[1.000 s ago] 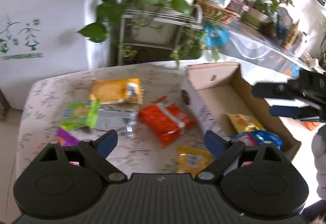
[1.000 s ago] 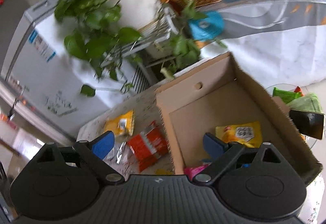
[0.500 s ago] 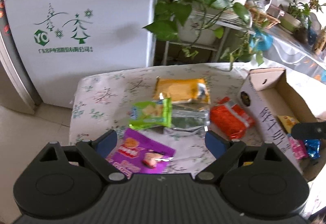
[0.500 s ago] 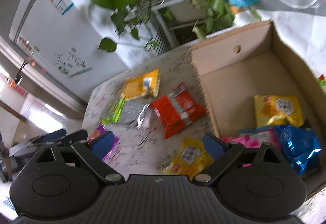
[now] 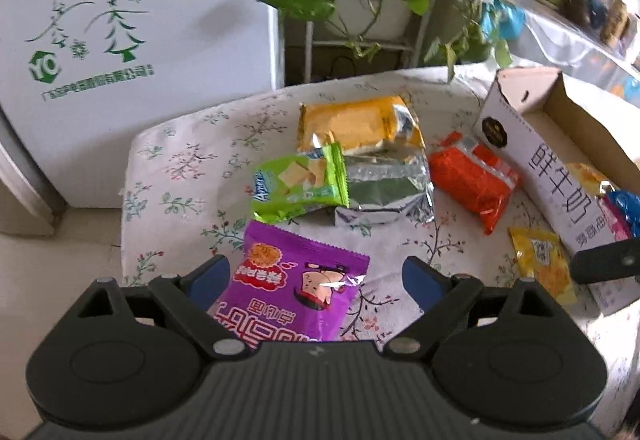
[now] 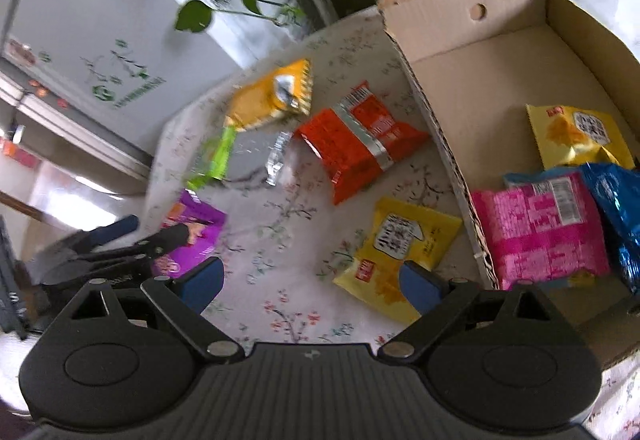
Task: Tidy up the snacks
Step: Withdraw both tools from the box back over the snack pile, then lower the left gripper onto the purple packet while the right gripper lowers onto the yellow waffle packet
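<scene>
While six snack packets lie loose on the flower-patterned counter (image 5: 180, 163), three more sit inside the one cardboard box (image 6: 472, 51) at its right side. Loose: a purple packet (image 5: 296, 292), a green packet (image 5: 300, 183), a silver packet (image 5: 384, 191), an orange-yellow packet (image 5: 360, 123), a red packet (image 6: 360, 143) and a small yellow packet (image 6: 400, 244). Boxed: a yellow packet (image 6: 576, 135), a pink packet (image 6: 540, 228) and a blue packet (image 6: 616, 199). Only the right wrist view shows the box floor; the left wrist view shows the printed side of the box. Left gripper (image 5: 316, 278) tilts down over the purple packet, jaws wide open, gripping nothing. Right gripper (image 6: 312, 280) tilts down beside the small yellow packet, jaws wide open, empty
</scene>
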Motion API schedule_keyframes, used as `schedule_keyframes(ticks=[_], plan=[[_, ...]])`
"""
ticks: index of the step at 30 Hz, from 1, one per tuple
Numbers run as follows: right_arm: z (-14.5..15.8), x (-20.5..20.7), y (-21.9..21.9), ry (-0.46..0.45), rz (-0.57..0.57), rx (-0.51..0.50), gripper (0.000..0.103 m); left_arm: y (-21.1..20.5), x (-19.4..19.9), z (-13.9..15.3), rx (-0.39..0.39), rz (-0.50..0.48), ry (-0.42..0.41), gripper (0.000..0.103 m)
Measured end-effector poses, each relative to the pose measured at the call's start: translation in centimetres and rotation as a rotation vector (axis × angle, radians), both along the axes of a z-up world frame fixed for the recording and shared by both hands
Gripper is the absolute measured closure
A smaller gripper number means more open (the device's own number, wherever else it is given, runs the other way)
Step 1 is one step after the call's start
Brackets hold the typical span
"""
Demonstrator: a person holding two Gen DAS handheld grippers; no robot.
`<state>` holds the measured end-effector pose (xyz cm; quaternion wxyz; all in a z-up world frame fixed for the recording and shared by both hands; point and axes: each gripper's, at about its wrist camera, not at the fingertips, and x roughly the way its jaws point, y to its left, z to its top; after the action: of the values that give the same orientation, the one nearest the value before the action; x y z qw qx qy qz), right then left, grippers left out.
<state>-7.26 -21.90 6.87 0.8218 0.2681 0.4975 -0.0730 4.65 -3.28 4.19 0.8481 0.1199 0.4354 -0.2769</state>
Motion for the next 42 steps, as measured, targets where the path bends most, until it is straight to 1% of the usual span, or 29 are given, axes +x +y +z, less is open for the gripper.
schedule_keyframes(ticks=[3,9,12,14,20,22,24,25,26,27,28,31,33,34,38,40,42], plan=[[-0.8,0.2,0.8,0.033,-0.011,-0.067,0.005,-0.2,0.3,-0.6,0.023,-0.04,0.0,0.01],[-2.4,0.7,1.4,0.09,-0.077,-0.123,0.005,-0.1,1.2,-1.8,0.05,-0.101,0.026,0.01],[-3.2,1.0,1.7,0.111,-0.096,-0.172,0.005,-0.2,1.4,-2.5,0.061,-0.147,0.037,0.01],[-3.8,1.3,1.8,0.124,-0.113,-0.198,0.005,-0.3,1.6,-2.9,0.075,-0.156,0.032,0.01],[-4.7,2.3,3.2,0.113,-0.102,-0.329,0.005,-0.8,1.9,-4.0,0.124,-0.179,0.025,0.009],[-5.2,2.6,3.9,0.108,-0.073,-0.361,0.006,-0.9,1.9,-4.6,0.172,-0.171,0.028,0.008],[-5.5,2.9,4.5,0.104,-0.057,-0.395,0.009,-0.5,1.9,-4.7,0.148,-0.139,0.04,0.009],[-5.7,3.0,4.7,0.099,-0.044,-0.409,0.016,-0.4,2.0,-4.7,0.134,-0.122,0.052,0.012],[-6.0,3.2,4.8,0.099,-0.026,-0.399,0.023,-0.3,1.9,-4.6,0.125,-0.11,0.058,0.013],[-6.2,3.3,4.8,0.077,-0.047,-0.412,0.025,-0.3,1.8,-4.7,0.121,-0.107,0.057,0.015],[-6.2,3.3,4.9,0.063,-0.04,-0.423,0.026,-0.2,1.7,-4.6,0.118,-0.103,0.053,0.018],[-6.4,3.5,4.9,0.029,-0.004,-0.429,0.031,-0.1,1.5,-4.5,0.094,-0.061,0.072,0.025],[-6.4,3.6,4.8,0.002,0.028,-0.421,0.033,0.1,1.3,-4.4,0.074,-0.028,0.078,0.027],[-6.3,3.5,4.8,-0.017,0.056,-0.417,0.036,0.1,1.1,-4.3,0.065,-0.012,0.08,0.028],[-6.0,3.4,5.3,-0.066,0.179,-0.376,0.038,0.0,0.2,-4.2,0.045,0.021,0.096,0.029],[-5.9,3.5,5.6,-0.073,0.22,-0.398,0.038,-0.1,-0.2,-4.2,0.052,0.03,0.09,0.028],[-5.9,3.6,5.8,-0.068,0.222,-0.419,0.036,-0.4,-0.5,-4.4,0.068,0.008,0.077,0.025]])
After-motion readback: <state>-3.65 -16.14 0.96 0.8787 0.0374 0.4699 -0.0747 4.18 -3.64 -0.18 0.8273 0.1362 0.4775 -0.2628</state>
